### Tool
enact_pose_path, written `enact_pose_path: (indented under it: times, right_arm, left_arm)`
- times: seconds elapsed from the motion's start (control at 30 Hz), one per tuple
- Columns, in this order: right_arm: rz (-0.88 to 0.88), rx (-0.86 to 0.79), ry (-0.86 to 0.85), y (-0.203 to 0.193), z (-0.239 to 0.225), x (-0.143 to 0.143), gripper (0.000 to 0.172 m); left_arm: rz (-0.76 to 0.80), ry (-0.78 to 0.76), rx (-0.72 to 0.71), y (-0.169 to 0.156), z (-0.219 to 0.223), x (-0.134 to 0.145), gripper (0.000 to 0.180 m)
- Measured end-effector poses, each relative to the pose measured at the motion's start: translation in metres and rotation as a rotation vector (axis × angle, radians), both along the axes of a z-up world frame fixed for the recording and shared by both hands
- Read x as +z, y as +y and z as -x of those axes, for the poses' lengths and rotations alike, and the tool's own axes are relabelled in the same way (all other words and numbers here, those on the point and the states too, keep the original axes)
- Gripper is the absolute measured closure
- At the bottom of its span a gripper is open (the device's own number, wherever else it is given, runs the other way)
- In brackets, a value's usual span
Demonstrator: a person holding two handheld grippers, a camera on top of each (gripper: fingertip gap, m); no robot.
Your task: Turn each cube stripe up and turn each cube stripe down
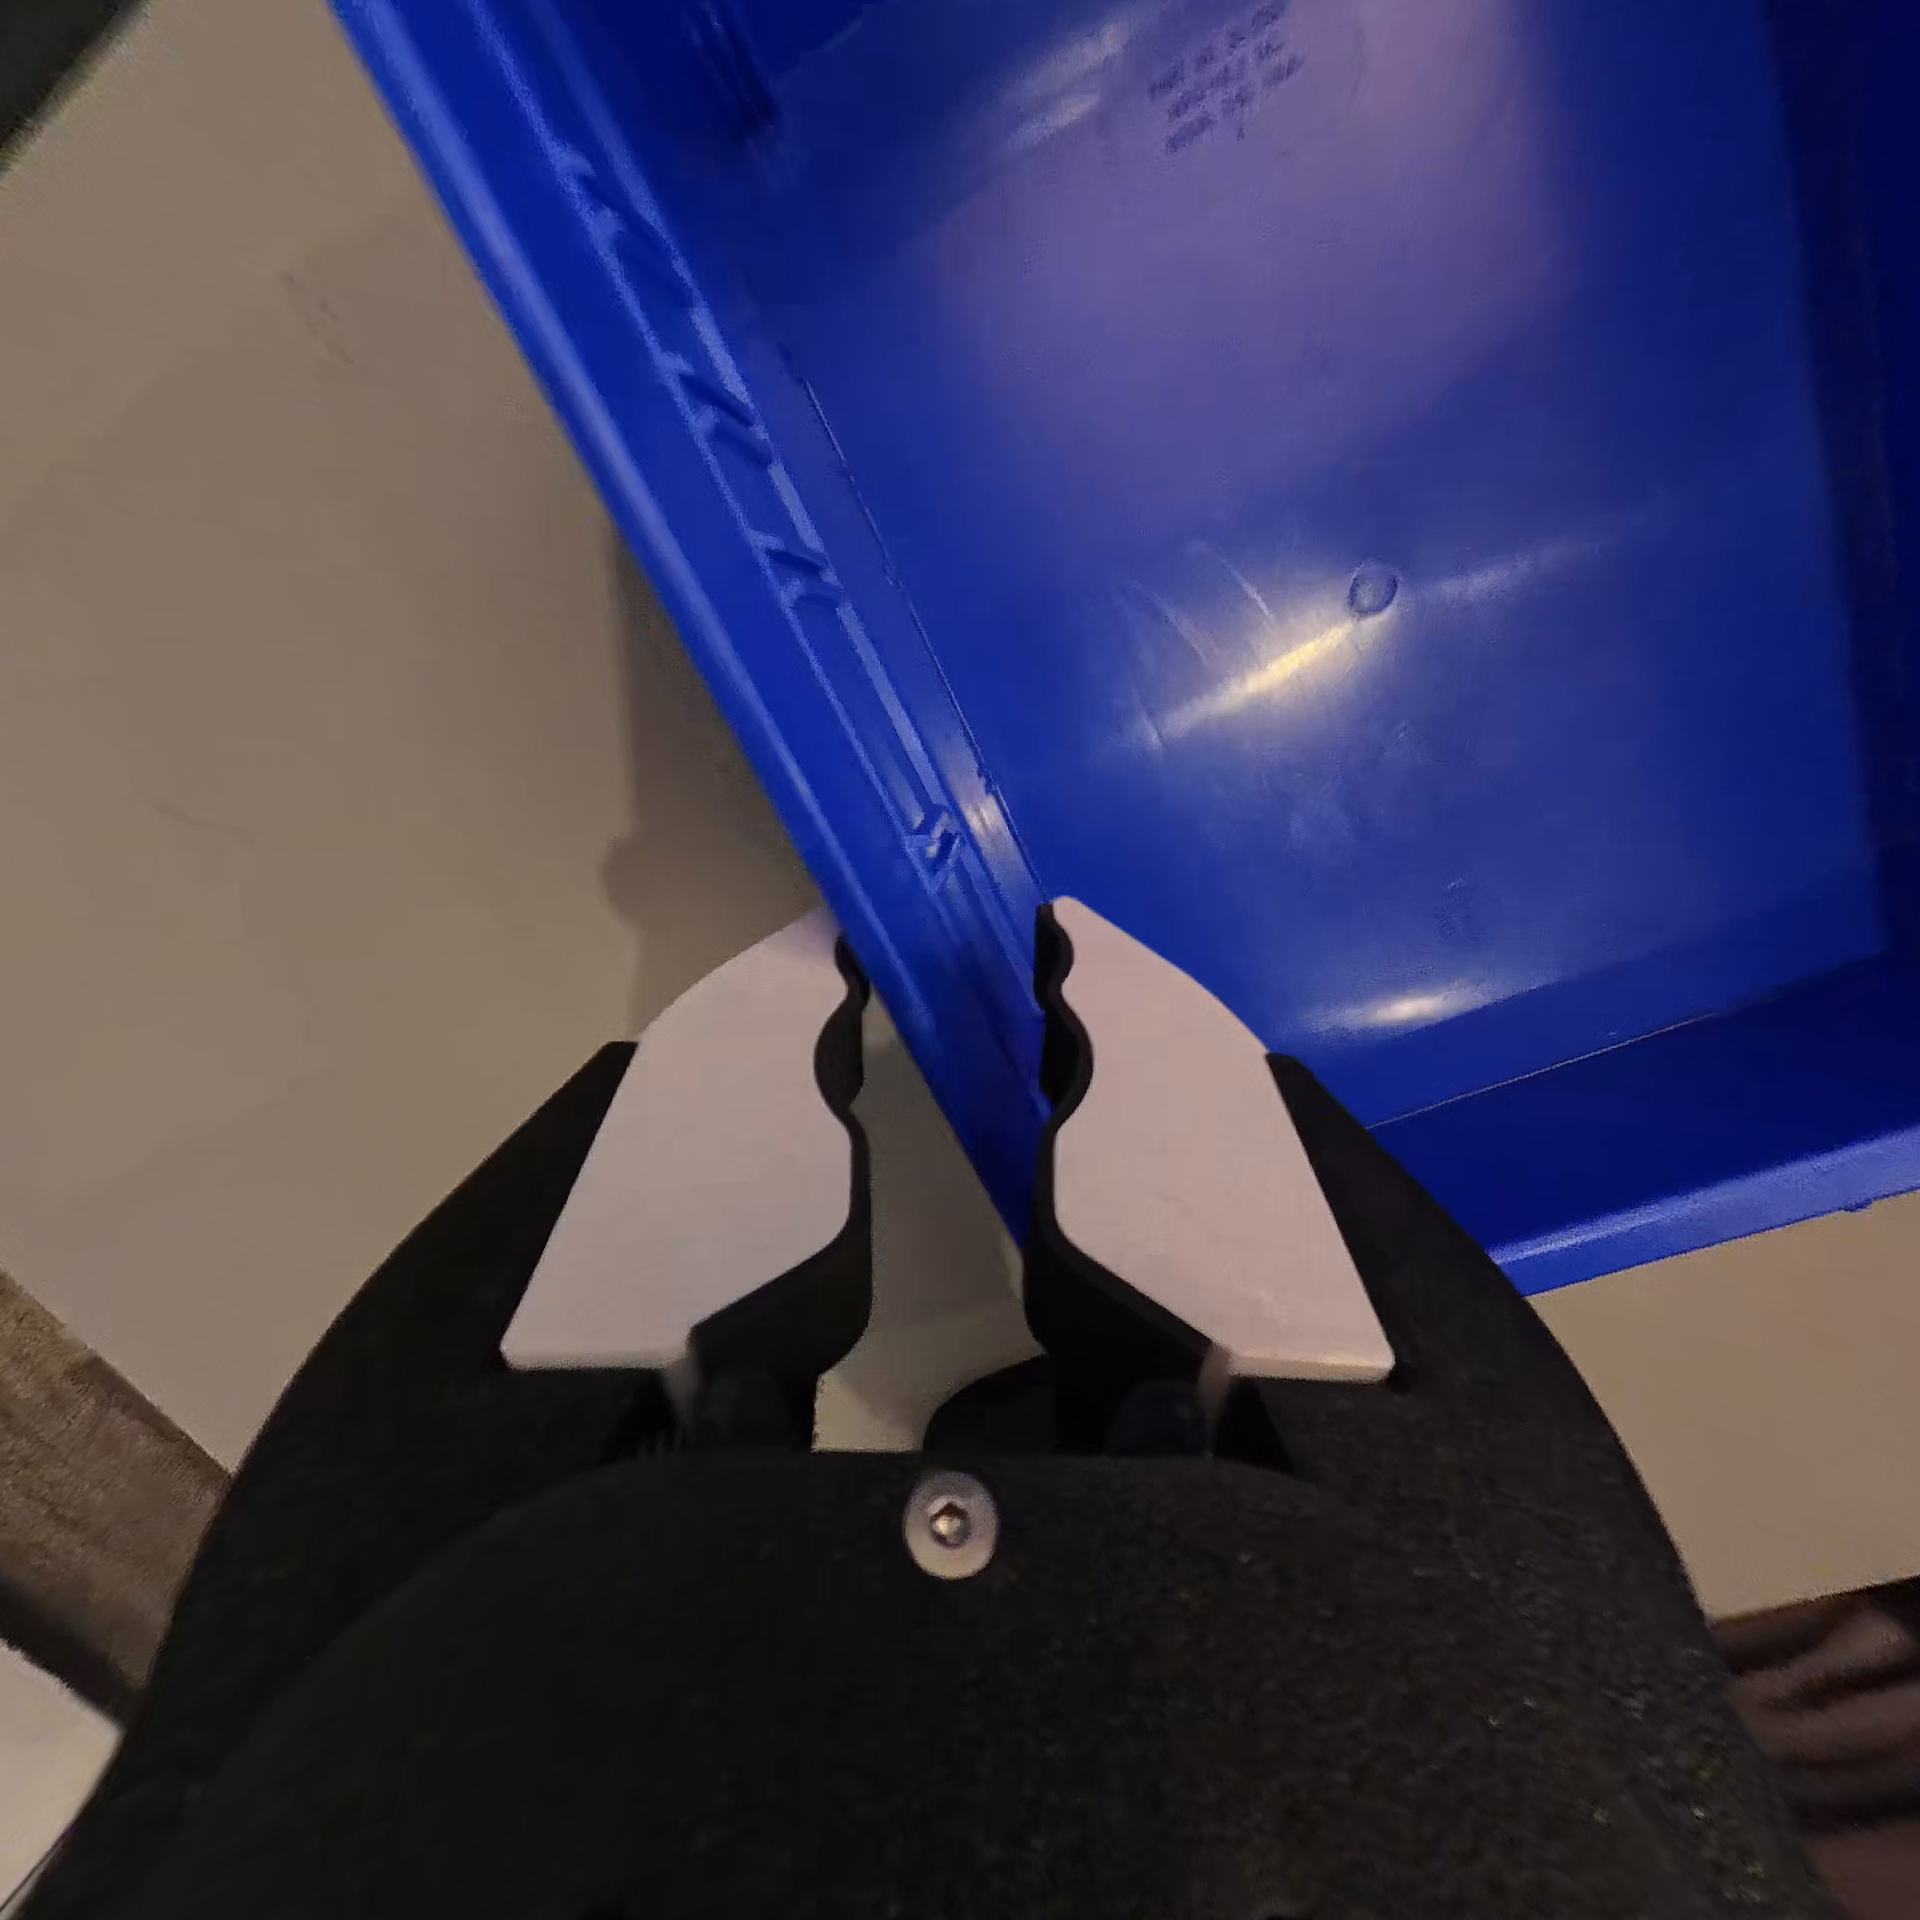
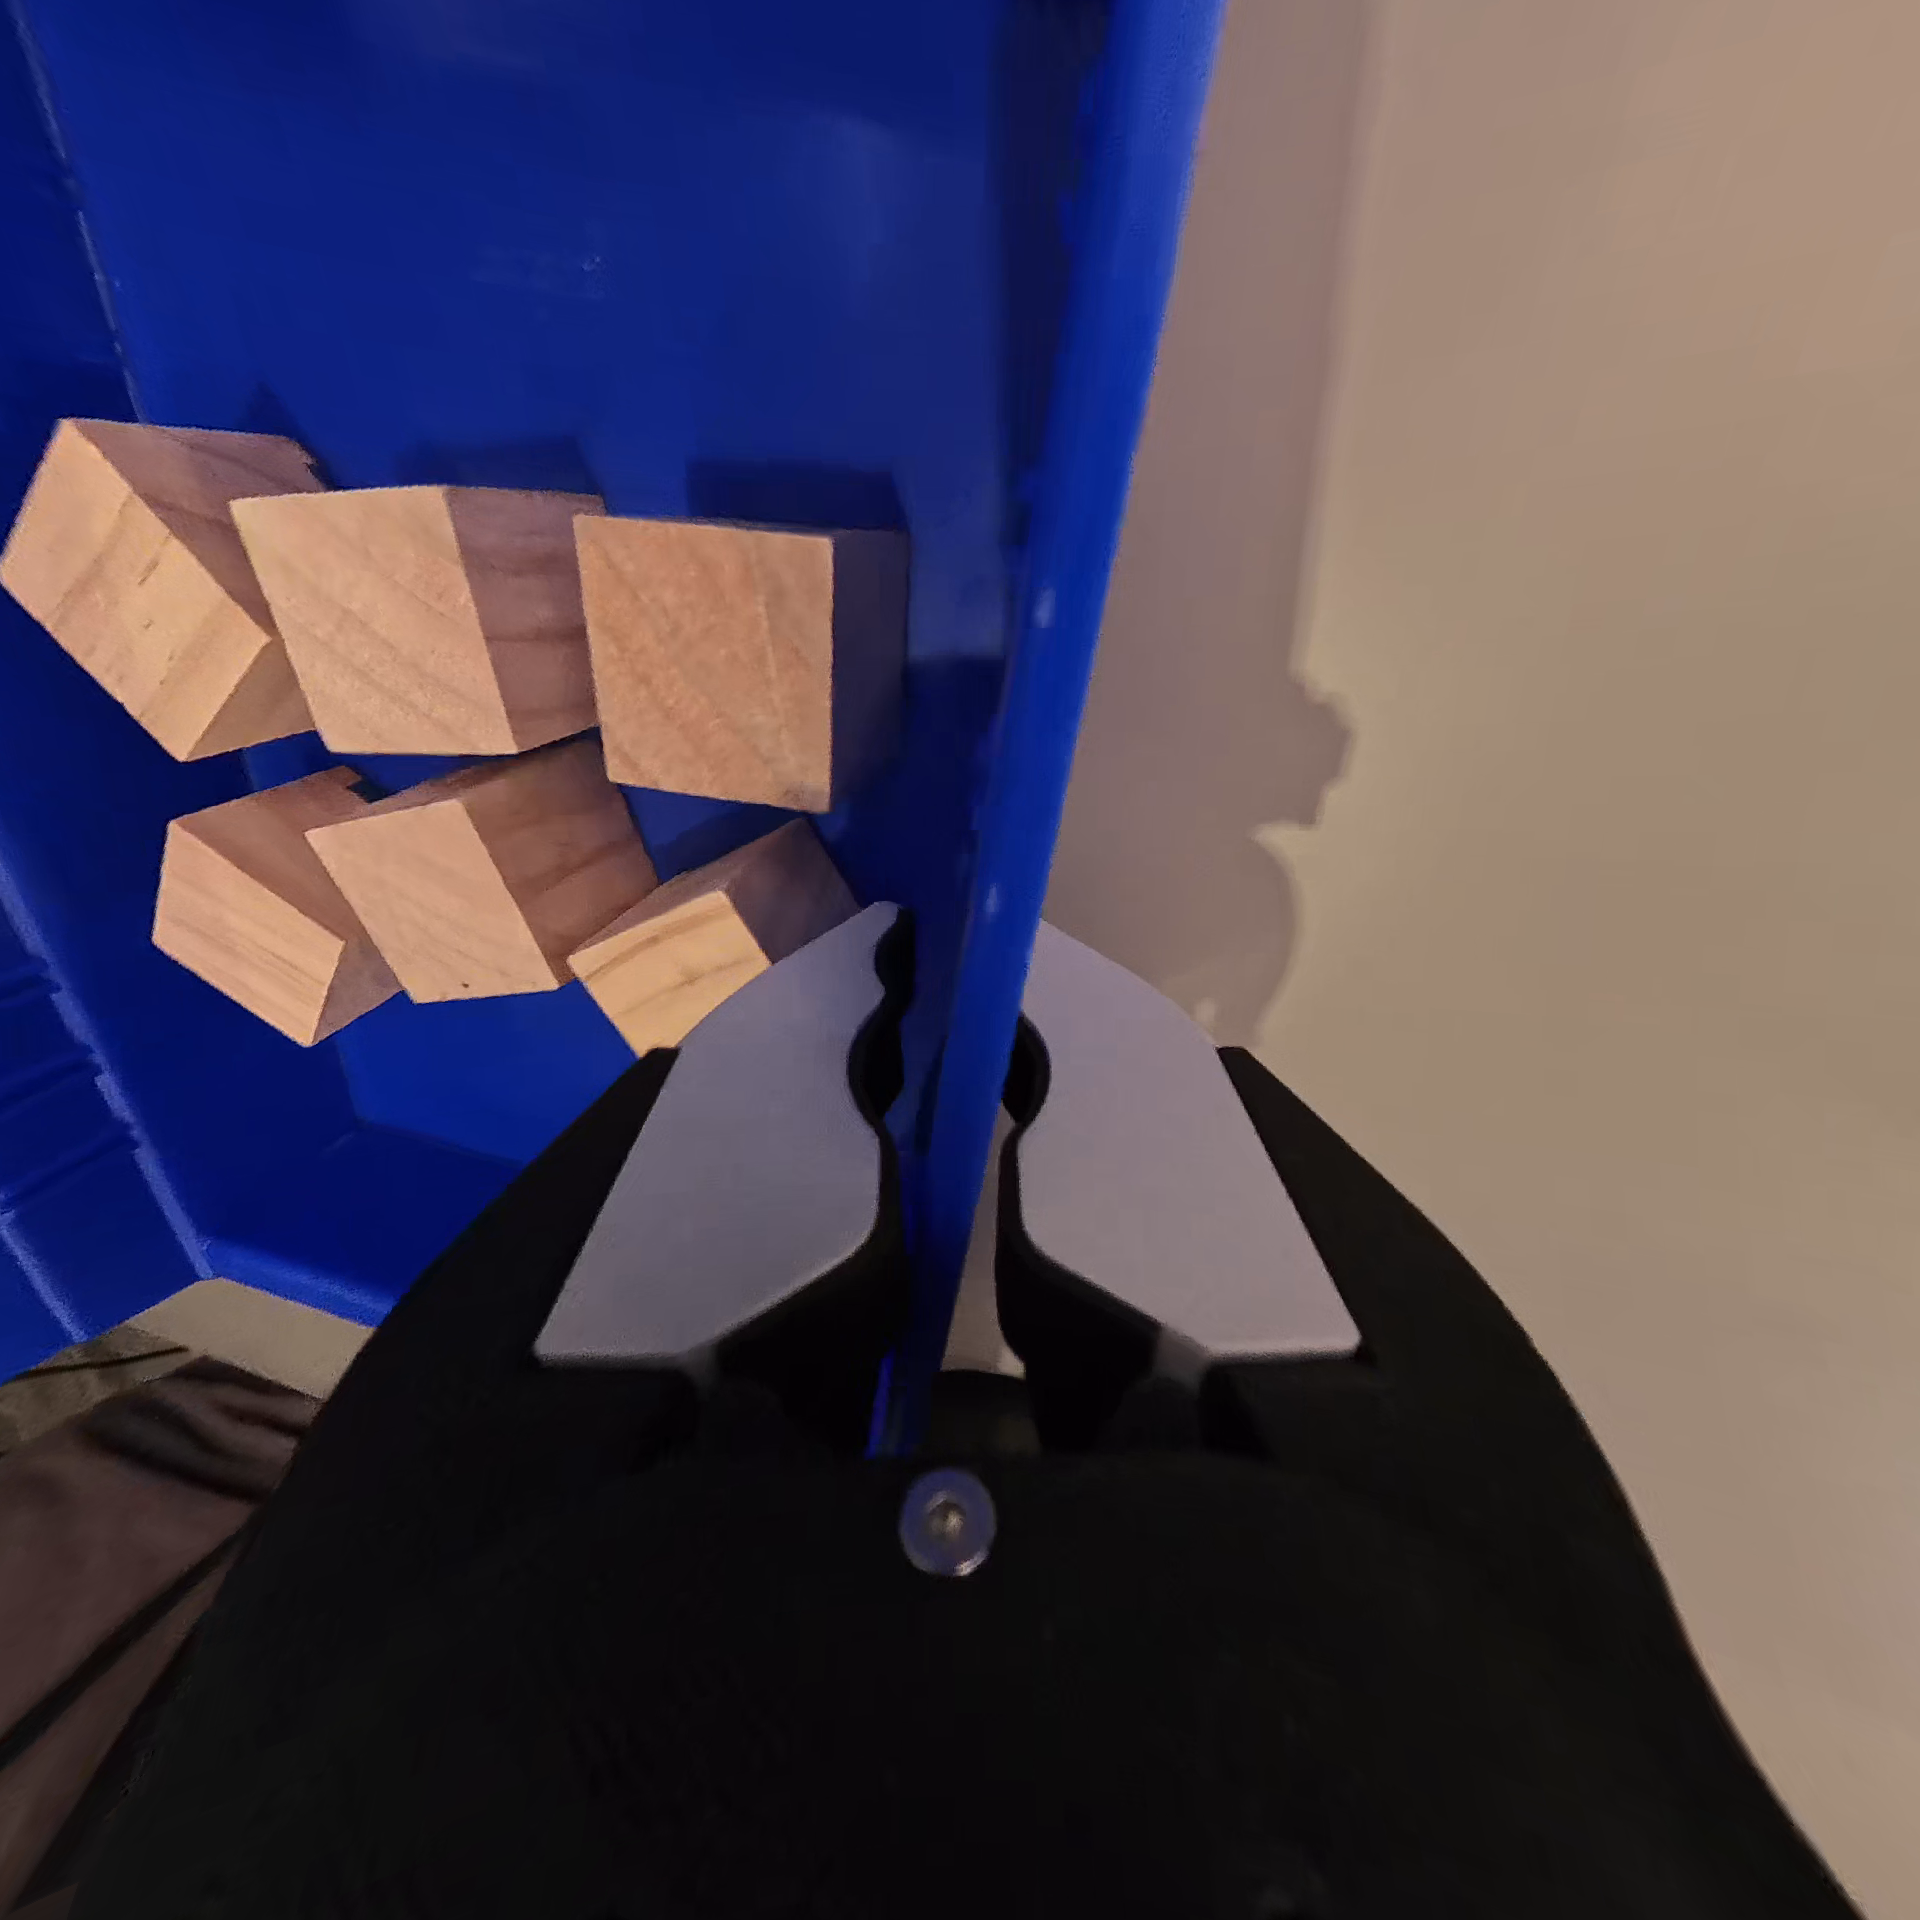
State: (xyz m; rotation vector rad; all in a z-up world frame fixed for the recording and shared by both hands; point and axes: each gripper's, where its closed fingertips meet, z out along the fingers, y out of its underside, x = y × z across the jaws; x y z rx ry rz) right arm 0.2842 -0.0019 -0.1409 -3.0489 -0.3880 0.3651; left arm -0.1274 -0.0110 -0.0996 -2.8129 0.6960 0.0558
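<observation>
Six wooden cubes (image 2: 717, 655), one blue bin (image 2: 520, 260), two tools (image 2: 951, 1029)

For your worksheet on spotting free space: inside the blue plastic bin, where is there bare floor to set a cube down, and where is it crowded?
The blue plastic bin's floor beyond the six plain wooden cubes is bare, as is the strip nearer its front wall. In the left wrist view, the whole floor shown is bare. It is crowded where the cubes cluster, close to the side wall that the right gripper straddles.

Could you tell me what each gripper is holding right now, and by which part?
Neither plainly grips anything. Both straddle a side wall of the blue bin: the left gripper has visible slack, and the right gripper sits close, contact unclear.
</observation>
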Motion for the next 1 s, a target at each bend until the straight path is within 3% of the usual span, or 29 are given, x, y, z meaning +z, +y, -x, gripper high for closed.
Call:
enact_pose_path:
  times: [0.1, 0.3, 0.47, 0.73, 1.0]
  right_arm:
    - [0.022, 0.04, -0.061, 0.0, -0.003, -0.004, 0.163]
    - [0.095, 0.117, -0.065, -0.001, -0.005, -0.004, 0.164]
    - [0.105, 0.162, -0.059, 0.0, -0.022, -0.004, 0.164]
    - [0.099, 0.1, -0.072, -0.014, -0.07, 0.008, 0.166]
    - [0.066, 0.07, -0.087, -0.017, -0.072, 0.083, 0.165]
  left_arm:
    - [-0.166, -0.038, 0.013, 0.013, 0.001, 0.034, 0.141]
    - [-0.682, -0.063, 0.062, 0.039, 0.01, 0.129, 0.125]
    - [-0.999, -0.157, 0.121, 0.036, 0.023, 0.191, 0.124]
    - [-1.071, -0.229, 0.178, 0.017, 0.055, 0.22, 0.126]
    - [-1.136, -0.257, 0.209, 0.0, 0.075, 0.241, 0.128]
